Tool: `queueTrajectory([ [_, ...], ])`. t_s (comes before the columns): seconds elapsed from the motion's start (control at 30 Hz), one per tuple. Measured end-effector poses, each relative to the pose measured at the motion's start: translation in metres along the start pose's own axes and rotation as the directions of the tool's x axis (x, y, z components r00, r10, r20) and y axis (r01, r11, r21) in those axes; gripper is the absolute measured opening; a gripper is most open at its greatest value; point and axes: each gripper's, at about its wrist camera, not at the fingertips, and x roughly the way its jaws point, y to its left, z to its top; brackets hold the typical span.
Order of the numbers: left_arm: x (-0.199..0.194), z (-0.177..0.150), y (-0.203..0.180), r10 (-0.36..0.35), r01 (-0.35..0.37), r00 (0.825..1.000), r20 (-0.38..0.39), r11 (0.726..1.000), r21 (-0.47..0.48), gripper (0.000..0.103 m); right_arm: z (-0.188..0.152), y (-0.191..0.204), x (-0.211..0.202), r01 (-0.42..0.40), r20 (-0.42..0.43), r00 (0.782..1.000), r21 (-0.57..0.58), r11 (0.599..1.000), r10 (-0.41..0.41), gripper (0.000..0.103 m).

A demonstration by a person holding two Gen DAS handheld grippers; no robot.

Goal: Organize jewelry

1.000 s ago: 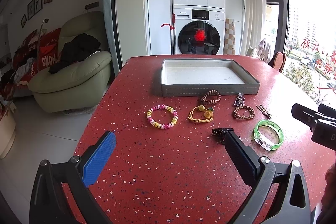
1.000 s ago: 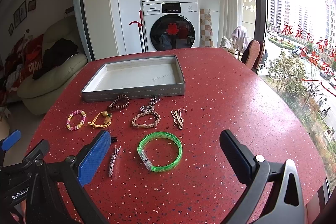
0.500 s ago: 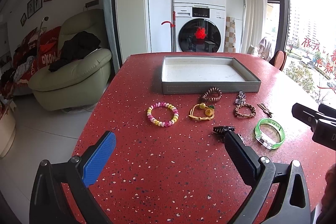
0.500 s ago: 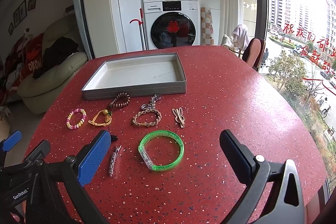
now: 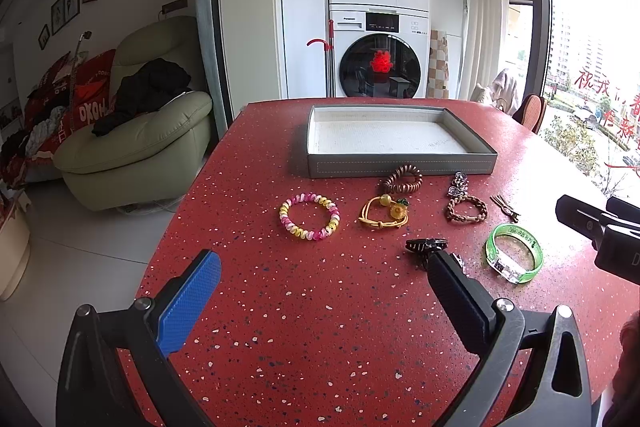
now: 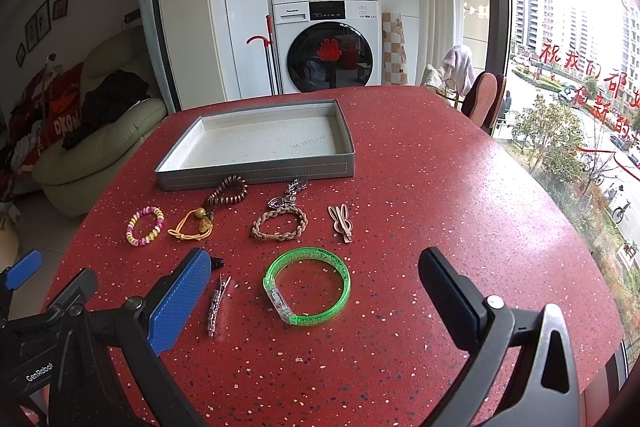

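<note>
A grey tray [image 5: 400,166] [image 6: 256,171] with a white floor stands empty on the red table. In front of it lie a pink-yellow bead bracelet [image 5: 309,215] [image 6: 145,225], a yellow cord bracelet [image 5: 383,214] [image 6: 191,225], a brown coil tie [image 5: 401,181] [image 6: 227,191], a braided bracelet [image 5: 467,209] [image 6: 279,222], a bunny hair clip [image 6: 341,221], a green bangle [image 5: 514,253] [image 6: 307,285], a black clip [image 5: 426,245] and a silver clip [image 6: 216,303]. My left gripper [image 5: 320,293] is open, short of the bracelets. My right gripper [image 6: 316,301] is open around the green bangle, above it.
A pale green armchair [image 5: 136,139] with dark clothes stands left of the table. Stacked washing machines [image 5: 378,27] stand behind it. A chair back [image 6: 482,99] sits at the far right edge by the window. Bare red tabletop [image 6: 460,187] stretches right of the jewelry.
Both grippers have tilted slightly, so the table and jewelry sit a little lower in both views. Nothing was touched or moved on the table.
</note>
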Motion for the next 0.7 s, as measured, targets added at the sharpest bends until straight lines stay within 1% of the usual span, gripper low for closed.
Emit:
queueTrajectory([
  [0.5,0.004,-0.002,-0.003,-0.002,0.002,1.0,-0.007,1.0,0.005,0.103,-0.002,0.0,0.004,-0.002,-0.017,1.0,0.002,1.0,0.002,0.103],
  [0.6,0.009,0.0,-0.002,-0.01,0.01,1.0,-0.027,1.0,0.007,0.103,0.001,0.001,0.007,-0.001,-0.028,1.0,0.001,1.0,0.001,0.103],
  [0.7,0.022,0.01,0.005,-0.022,0.022,0.997,-0.068,1.0,0.003,0.103,0.001,-0.001,0.012,-0.008,-0.056,0.998,0.002,1.0,0.008,0.103],
])
